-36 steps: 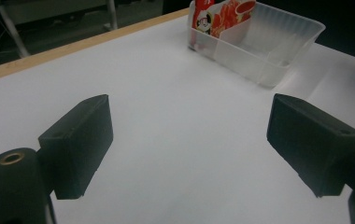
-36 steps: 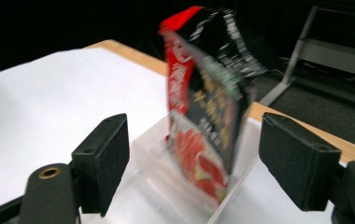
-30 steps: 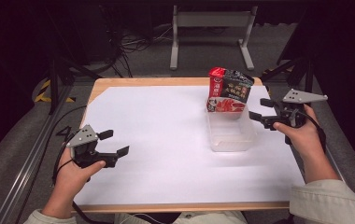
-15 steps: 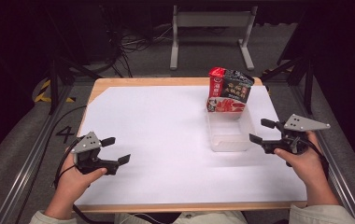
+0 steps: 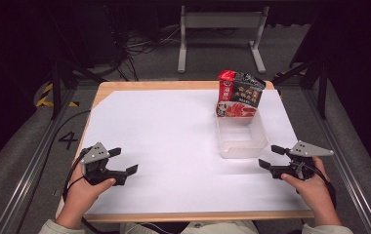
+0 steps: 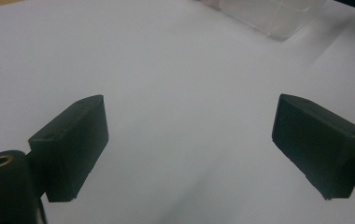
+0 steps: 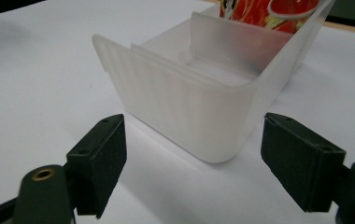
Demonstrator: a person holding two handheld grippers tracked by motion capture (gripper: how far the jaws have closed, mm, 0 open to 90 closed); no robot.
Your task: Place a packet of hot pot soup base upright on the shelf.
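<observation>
Jaws wide open and empty on both the left gripper [image 5: 123, 161] and right gripper [image 5: 270, 157], so the food packet [image 5: 239, 95] already standing in the clear box [image 5: 241, 140] looks like finished work.

You can read one sign for sure: a painted number 4 [image 5: 68, 140] on the grey floor [image 5: 27, 146] left of the table. The red and black packet [image 5: 239, 95] carries printed characters, but they are too small for you to read.
</observation>
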